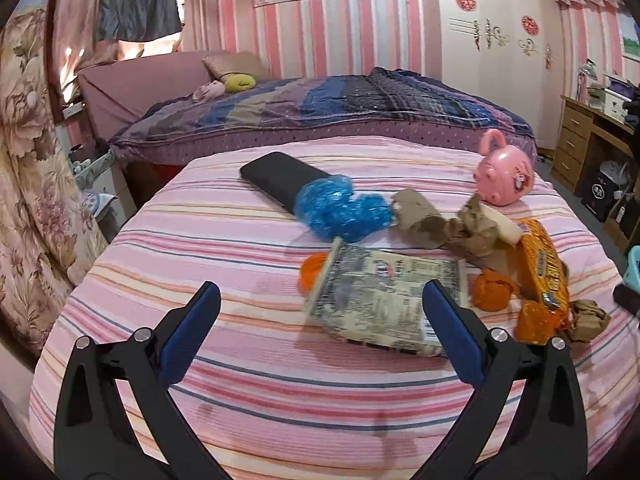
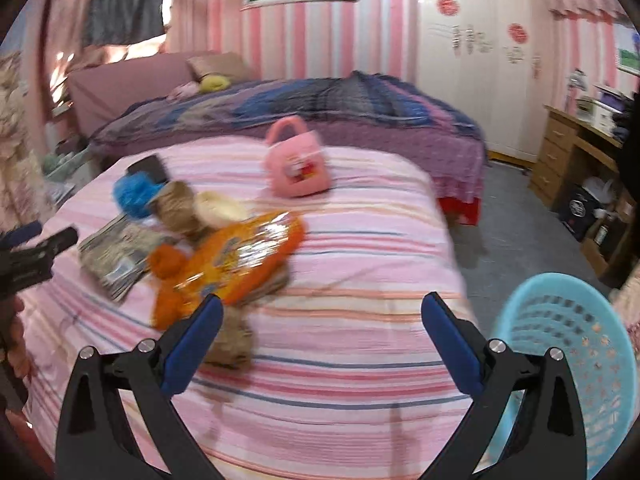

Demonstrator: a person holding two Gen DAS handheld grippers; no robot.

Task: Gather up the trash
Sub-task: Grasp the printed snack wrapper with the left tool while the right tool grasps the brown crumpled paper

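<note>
Trash lies in a heap on the pink striped bed (image 1: 240,360): a crumpled blue plastic bag (image 1: 340,208), brown paper wads (image 1: 468,236), a printed grey packet (image 1: 380,304), an orange snack wrapper (image 1: 544,272) and orange scraps (image 1: 492,292). My left gripper (image 1: 320,298) hovers open just before the grey packet, holding nothing. In the right wrist view the orange wrapper (image 2: 244,256), a brown wad (image 2: 230,340) and the blue bag (image 2: 134,194) lie left of centre. My right gripper (image 2: 320,308) is open and empty, its left finger (image 2: 196,344) near the brown wad.
A black case (image 1: 280,178) and a pink toy bag (image 1: 506,178) also rest on the bed. A light blue mesh basket (image 2: 576,360) stands by the bed's right edge. A second bed (image 1: 320,116), a wooden desk (image 1: 584,140) and a white wardrobe (image 1: 492,40) lie beyond.
</note>
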